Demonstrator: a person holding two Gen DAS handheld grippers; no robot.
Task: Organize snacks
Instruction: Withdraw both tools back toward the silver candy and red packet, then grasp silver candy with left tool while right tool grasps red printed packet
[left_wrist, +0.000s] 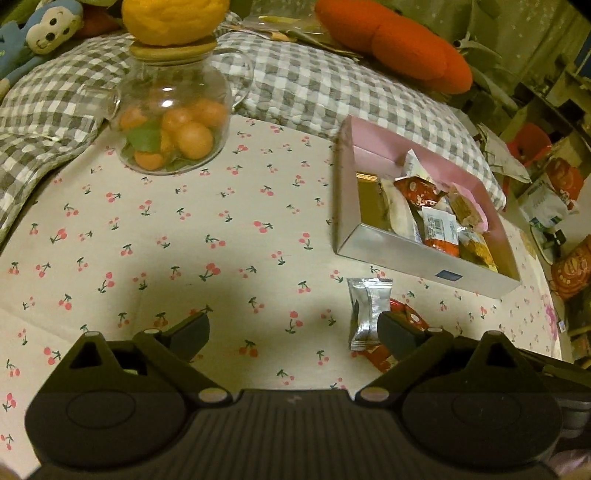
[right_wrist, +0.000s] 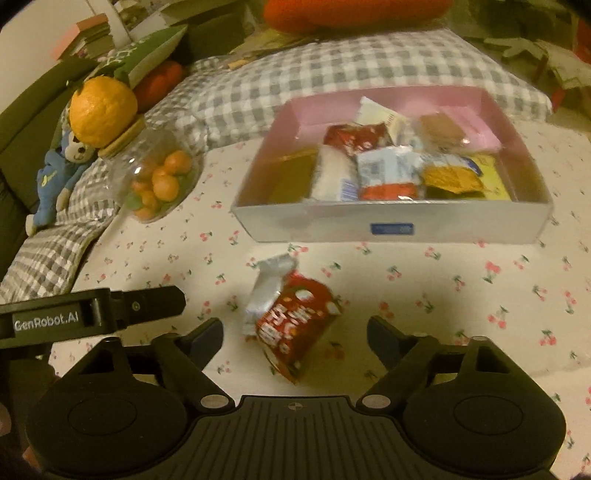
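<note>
A shallow silver box with a pink inside (left_wrist: 424, 258) (right_wrist: 332, 225) stands on the cherry-print cloth and holds several wrapped snacks (left_wrist: 436, 218) (right_wrist: 388, 173). In front of it lie a silver packet (left_wrist: 367, 314) (right_wrist: 269, 284) and a red packet (right_wrist: 295, 328) (left_wrist: 406, 314), touching each other. My right gripper (right_wrist: 295, 338) is open, with the red packet between its fingers. My left gripper (left_wrist: 291, 338) is open and empty over bare cloth; its right finger (left_wrist: 397, 334) is beside the silver packet. The left gripper's finger also shows in the right wrist view (right_wrist: 110, 306).
A round glass jar of small oranges (left_wrist: 171, 129) (right_wrist: 159, 181) with an orange-shaped lid stands at the back left. A grey checked cushion (left_wrist: 314, 85) (right_wrist: 332, 62) lies behind the box. A blue plush monkey (right_wrist: 62, 173) and an orange pillow (left_wrist: 399, 44) are farther back.
</note>
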